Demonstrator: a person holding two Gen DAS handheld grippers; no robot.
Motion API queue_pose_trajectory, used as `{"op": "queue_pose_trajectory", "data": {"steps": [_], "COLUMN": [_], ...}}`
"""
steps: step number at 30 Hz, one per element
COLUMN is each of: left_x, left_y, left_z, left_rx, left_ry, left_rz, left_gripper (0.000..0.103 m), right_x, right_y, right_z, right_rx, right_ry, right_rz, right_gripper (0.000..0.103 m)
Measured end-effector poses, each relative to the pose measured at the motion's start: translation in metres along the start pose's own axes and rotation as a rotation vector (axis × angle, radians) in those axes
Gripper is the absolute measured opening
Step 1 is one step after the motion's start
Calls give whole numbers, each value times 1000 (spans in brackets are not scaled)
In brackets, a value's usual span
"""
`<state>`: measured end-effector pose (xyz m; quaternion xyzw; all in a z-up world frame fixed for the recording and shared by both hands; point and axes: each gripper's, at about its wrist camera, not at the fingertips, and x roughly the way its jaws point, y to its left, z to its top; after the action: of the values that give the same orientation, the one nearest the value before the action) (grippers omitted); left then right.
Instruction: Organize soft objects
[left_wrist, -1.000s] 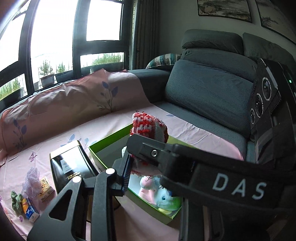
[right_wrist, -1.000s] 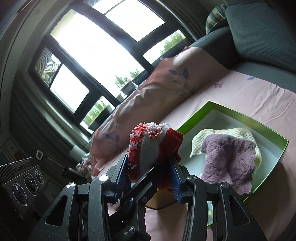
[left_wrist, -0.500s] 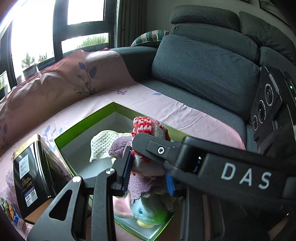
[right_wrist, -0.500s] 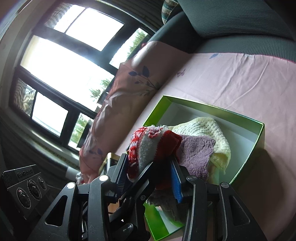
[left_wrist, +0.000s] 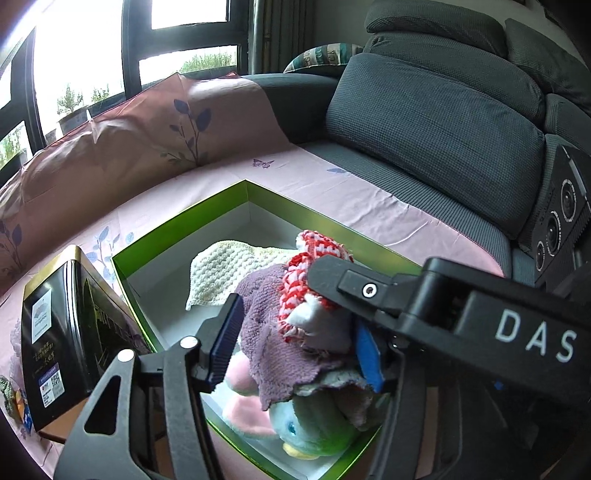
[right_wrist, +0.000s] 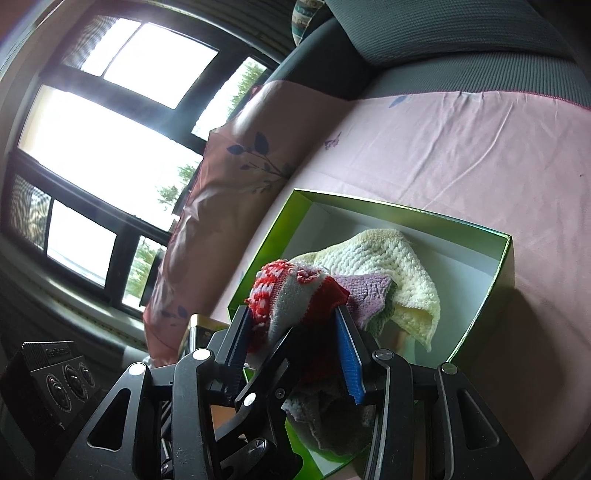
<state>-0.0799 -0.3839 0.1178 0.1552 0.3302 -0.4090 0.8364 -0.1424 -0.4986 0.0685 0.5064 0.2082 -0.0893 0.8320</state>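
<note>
A red-and-white knit piece (left_wrist: 314, 254) hangs just over the purple knit cloth (left_wrist: 266, 306) inside the green box (left_wrist: 177, 221). My left gripper (left_wrist: 295, 343) is opening: the knit piece sits between its jaws, and the left pad stands clear of it. My right gripper (right_wrist: 293, 339) is shut on the same knit piece (right_wrist: 288, 291), and its black body crosses the left wrist view. A cream knit cloth (left_wrist: 229, 266) lies further back in the box, and a pastel plush toy (left_wrist: 314, 428) lies at the near end under the purple cloth.
A black tin box (left_wrist: 70, 325) stands against the green box's left side. Small packets (left_wrist: 14, 402) lie at the far left edge. The pink sheet (left_wrist: 332, 184) covers the seat, with grey sofa cushions (left_wrist: 424, 122) behind and a window to the left.
Both grippers came down with the knit piece until it reached the cloths in the green box. The left gripper's jaws have spread apart; the right gripper's grip is unchanged.
</note>
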Motion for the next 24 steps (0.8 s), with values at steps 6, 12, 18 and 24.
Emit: {"op": "queue_pose_trajectory", "data": {"steps": [6,12,18,24], "left_x": [-10,-33,-70,-112], "left_y": [4,19,43,74], "left_z": [1,2,0,-15], "left_rx": [-12,-59,-152,-227], "left_ry": [3,-42,-121,-193], "left_rz": [-8,14,-20,-45], "left_gripper": [75,83,89,96], "right_x": [-9,-18,-17,-19], "right_y": [4,11,16,28], "right_z": [1,1,1,-3], "right_rx": [-14,-40,-48,-77], "right_ry": [-37,-89,-87,-100], "right_rz": [-47,-75,-62,-73], "right_gripper": [47,47,47,54]}}
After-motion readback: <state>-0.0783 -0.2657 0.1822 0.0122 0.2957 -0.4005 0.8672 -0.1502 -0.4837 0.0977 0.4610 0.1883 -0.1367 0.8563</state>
